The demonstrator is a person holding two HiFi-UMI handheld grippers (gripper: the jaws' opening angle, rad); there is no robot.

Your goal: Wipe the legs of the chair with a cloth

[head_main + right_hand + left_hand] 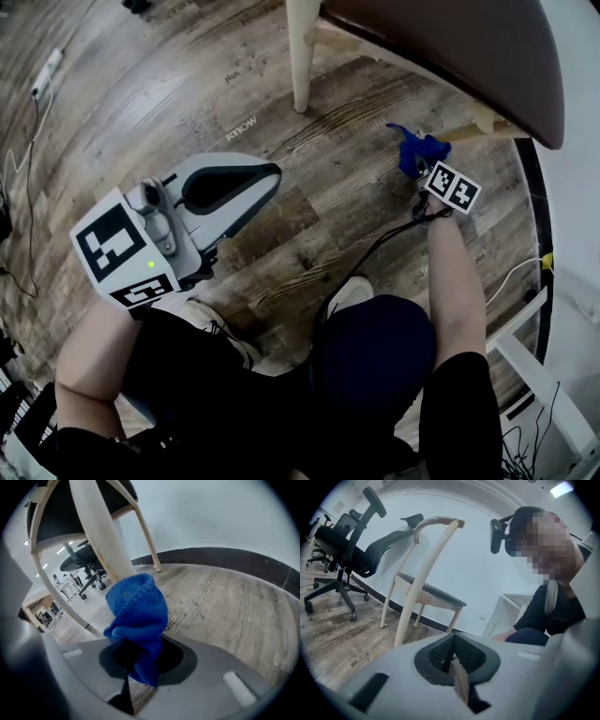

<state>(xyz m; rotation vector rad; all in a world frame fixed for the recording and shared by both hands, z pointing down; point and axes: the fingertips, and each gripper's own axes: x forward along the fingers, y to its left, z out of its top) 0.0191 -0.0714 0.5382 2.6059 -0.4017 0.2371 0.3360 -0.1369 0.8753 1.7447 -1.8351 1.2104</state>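
A cream wooden chair with a dark seat (469,47) stands at the top right of the head view; one front leg (300,56) reaches the floor. My right gripper (424,169) is shut on a blue cloth (415,150), which lies against another cream leg (473,131) under the seat. In the right gripper view the cloth (138,609) bunches out of the right gripper (143,663) and touches the thick leg (98,536). My left gripper (267,178) hovers over the floor left of the chair, shut and holding nothing. The left gripper view shows the left gripper (454,660) and the whole chair (424,590).
Wood-plank floor (309,169) throughout. A white wall with black skirting (536,234) runs along the right, with a white frame (525,352) and cables beside it. A power strip (47,70) lies far left. Black office chairs (347,545) stand beyond. The person's shoe (352,292) is near.
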